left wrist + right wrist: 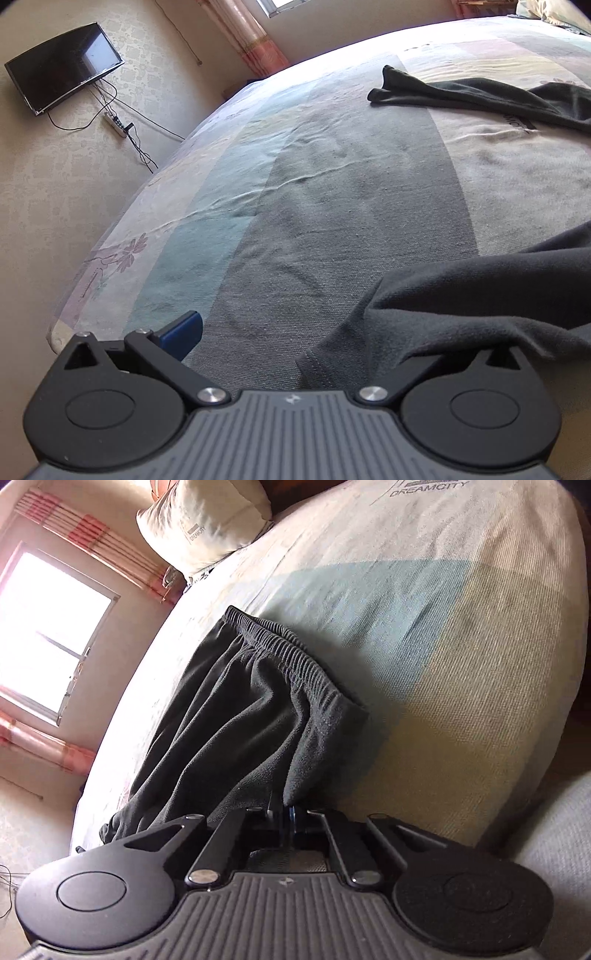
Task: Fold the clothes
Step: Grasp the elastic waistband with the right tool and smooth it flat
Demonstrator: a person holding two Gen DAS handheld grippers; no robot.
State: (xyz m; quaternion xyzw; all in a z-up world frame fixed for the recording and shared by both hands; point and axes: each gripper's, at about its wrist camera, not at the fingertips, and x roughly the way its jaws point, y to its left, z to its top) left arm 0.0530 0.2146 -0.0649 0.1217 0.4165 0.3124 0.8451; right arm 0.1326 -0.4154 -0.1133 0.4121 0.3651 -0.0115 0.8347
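On the bed (332, 206), your right gripper (290, 812) pinches the trousers (236, 716) near the waistband, legs trailing left toward your wide-open left gripper (295, 339).

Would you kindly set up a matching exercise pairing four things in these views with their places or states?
1. dark grey elastic-waist trousers
2. black flat-screen television
3. cream printed pillow
4. left gripper

A. mounted on wall
B. open
C. clamped by right gripper
D. at far end of striped bedsheet

Pairs: 1-C, 2-A, 3-D, 4-B
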